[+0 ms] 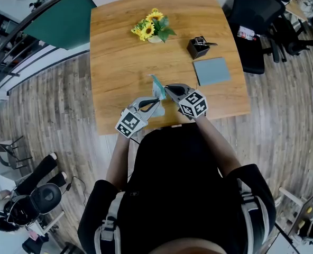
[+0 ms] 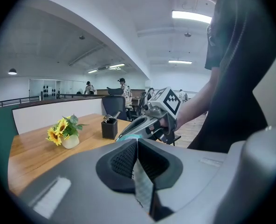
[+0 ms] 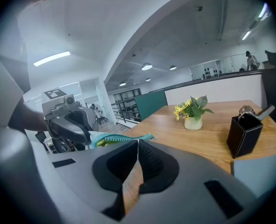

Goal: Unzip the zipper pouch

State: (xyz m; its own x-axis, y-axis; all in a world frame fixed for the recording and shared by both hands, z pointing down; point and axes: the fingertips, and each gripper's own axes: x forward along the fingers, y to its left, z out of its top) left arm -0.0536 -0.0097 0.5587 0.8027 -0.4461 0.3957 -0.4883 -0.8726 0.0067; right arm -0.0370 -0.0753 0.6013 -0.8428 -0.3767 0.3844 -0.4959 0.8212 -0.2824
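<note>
The teal zipper pouch [image 1: 157, 87] is held just inside the near edge of the wooden table [image 1: 119, 57]. The left gripper [image 1: 155, 102] is clenched on its fabric and the right gripper [image 1: 168, 89] is clenched at its zip edge. Bare wood lies ahead, then a sunflower vase [image 1: 152, 27], a pen holder [image 1: 199, 47] and a grey pad [image 1: 211, 71]. An office chair [image 1: 251, 15] stands on the plank floor [image 1: 51, 105] at the right.

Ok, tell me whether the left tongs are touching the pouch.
Touching. The right gripper view shows the teal pouch running straight out from the closed tips of the left tongs, pinched there.
</note>
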